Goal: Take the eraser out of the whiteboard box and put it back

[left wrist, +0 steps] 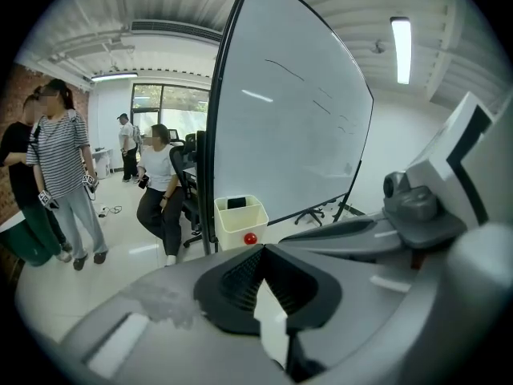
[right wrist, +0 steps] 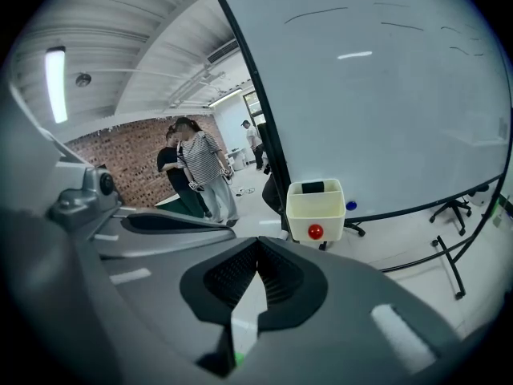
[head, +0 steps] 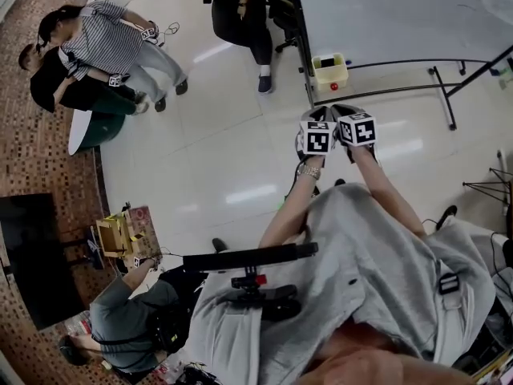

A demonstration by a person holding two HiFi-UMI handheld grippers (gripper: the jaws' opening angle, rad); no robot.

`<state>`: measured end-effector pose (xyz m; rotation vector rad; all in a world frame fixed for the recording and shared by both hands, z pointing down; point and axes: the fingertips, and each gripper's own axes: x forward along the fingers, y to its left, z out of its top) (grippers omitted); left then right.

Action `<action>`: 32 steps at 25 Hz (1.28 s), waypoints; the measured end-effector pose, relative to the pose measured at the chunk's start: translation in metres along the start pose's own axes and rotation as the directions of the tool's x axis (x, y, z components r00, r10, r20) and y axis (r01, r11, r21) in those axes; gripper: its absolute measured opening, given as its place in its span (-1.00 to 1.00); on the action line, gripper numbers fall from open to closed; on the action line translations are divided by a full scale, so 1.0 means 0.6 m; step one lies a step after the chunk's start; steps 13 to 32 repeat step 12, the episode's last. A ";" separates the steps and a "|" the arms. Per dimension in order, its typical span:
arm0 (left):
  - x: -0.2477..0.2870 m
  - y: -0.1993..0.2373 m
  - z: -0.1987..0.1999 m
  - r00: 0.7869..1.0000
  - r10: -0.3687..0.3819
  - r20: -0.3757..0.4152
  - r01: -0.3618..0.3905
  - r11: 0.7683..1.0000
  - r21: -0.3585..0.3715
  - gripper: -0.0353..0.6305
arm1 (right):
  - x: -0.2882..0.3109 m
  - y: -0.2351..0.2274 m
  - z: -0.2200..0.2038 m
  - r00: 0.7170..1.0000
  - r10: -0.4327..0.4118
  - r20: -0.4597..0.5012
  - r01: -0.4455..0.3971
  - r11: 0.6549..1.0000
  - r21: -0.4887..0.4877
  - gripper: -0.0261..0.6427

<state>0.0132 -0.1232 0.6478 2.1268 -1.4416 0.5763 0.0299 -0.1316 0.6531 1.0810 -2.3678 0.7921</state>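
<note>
Two bystanders stand at the far left of the head view, one in a striped shirt (head: 104,42) and one in dark clothes (head: 50,74). A third person (head: 128,311) crouches at lower left, beside a cardboard frame (head: 114,233). A seated person (left wrist: 160,179) in a white top is near the whiteboard's left edge.

The left gripper (head: 317,135) is held out in front of the wearer over open floor. In the left gripper view (left wrist: 263,249) its dark ribbed pads meet at the tips, clenched with nothing between them.

The box (head: 330,72) is pale yellow and hangs on the dark frame at the left edge of the whiteboard (head: 385,14). It is ahead of both grippers and well apart from them. The eraser (head: 327,61) is a dark block lying inside the box at its top opening; it shows the same way in the left gripper view (left wrist: 236,203) and the right gripper view (right wrist: 313,187). A red knob (right wrist: 315,232) sits on the front wall of the box (right wrist: 315,211).

The right gripper (head: 354,127) is just beside the left one, with the marker cubes nearly touching. In the right gripper view (right wrist: 258,241) its pads are also closed tip to tip and hold nothing.

The board carries a few faint pen strokes (right wrist: 321,13).
</note>
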 end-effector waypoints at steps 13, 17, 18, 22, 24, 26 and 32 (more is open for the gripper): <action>0.000 0.010 -0.003 1.000 0.012 0.000 -0.012 1.000 0.002 -0.88 | 0.002 0.003 -0.010 1.000 -0.016 -0.010 0.016 1.000 0.006 -0.90; 0.000 0.010 -0.003 1.000 0.012 0.000 -0.012 1.000 0.002 -0.88 | 0.002 0.003 -0.010 1.000 -0.016 -0.010 0.016 1.000 0.006 -0.90; 0.000 0.010 -0.003 1.000 0.012 0.000 -0.012 1.000 0.002 -0.88 | 0.002 0.003 -0.010 1.000 -0.016 -0.010 0.016 1.000 0.006 -0.90; 0.000 0.010 -0.003 1.000 0.012 0.000 -0.012 1.000 0.002 -0.88 | 0.002 0.003 -0.010 1.000 -0.016 -0.010 0.016 1.000 0.006 -0.90; 0.000 0.010 -0.003 1.000 0.012 0.000 -0.012 1.000 0.002 -0.88 | 0.002 0.003 -0.010 1.000 -0.016 -0.010 0.016 1.000 0.006 -0.90; 0.000 0.010 -0.003 1.000 0.012 0.000 -0.012 1.000 0.002 -0.88 | 0.002 0.003 -0.010 1.000 -0.016 -0.010 0.016 1.000 0.006 -0.90; 0.000 0.010 -0.003 1.000 0.012 0.000 -0.012 1.000 0.002 -0.88 | 0.002 0.003 -0.010 1.000 -0.016 -0.010 0.016 1.000 0.006 -0.90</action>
